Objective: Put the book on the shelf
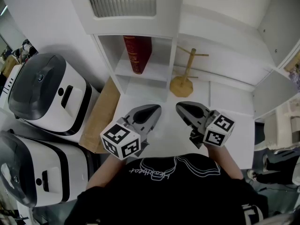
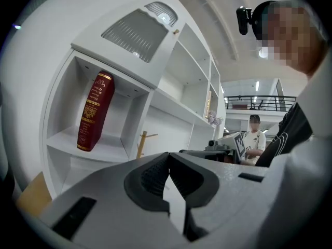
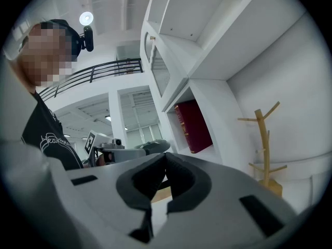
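The dark red book (image 1: 138,53) stands leaning in a compartment of the white shelf unit (image 1: 165,83); the left gripper view shows this book (image 2: 94,111) with gold print on its spine, and the right gripper view shows the book (image 3: 193,124) from the side. My left gripper (image 1: 153,110) is shut and empty, held low over the white table, well short of the shelf. My right gripper (image 1: 183,108) is beside it, also shut with nothing in it. Neither gripper touches the book.
A wooden mug tree (image 1: 183,77) stands on the white table (image 1: 225,104) right of the book's compartment. Two grey-and-white appliances (image 1: 44,93) sit at the left beside a wooden board (image 1: 101,111). A person (image 2: 253,139) sits in the background.
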Demonstrator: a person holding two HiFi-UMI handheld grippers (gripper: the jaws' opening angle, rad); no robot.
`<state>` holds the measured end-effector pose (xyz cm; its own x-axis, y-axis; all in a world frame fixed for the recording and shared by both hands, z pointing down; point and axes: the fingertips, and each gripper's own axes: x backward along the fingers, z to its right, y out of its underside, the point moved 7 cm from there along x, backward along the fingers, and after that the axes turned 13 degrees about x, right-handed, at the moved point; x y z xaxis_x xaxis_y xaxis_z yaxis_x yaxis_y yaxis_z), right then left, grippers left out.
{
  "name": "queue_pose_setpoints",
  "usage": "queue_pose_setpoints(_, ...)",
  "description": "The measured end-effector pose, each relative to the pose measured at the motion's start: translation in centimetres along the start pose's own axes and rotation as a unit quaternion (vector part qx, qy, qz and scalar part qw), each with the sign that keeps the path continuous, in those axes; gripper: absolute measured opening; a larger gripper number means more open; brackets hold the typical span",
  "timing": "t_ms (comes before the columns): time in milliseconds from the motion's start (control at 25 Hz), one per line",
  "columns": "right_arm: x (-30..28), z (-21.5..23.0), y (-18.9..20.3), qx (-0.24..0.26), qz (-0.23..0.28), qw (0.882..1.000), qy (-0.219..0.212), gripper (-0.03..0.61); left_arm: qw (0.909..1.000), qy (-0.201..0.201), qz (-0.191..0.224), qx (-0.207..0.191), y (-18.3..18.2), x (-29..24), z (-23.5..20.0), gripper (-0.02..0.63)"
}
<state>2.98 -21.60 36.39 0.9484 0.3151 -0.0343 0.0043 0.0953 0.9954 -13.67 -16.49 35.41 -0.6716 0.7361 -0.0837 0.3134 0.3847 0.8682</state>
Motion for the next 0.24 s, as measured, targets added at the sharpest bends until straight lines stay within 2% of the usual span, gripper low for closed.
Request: queue_pose_setpoints(240, -0.90, 0.27, -0.68, 0.005, 0.008, 1.000, -0.007, 0.006, 0.9999, -0.008, 0.008, -0.009, -0.59, 0.38, -0.44, 0.003)
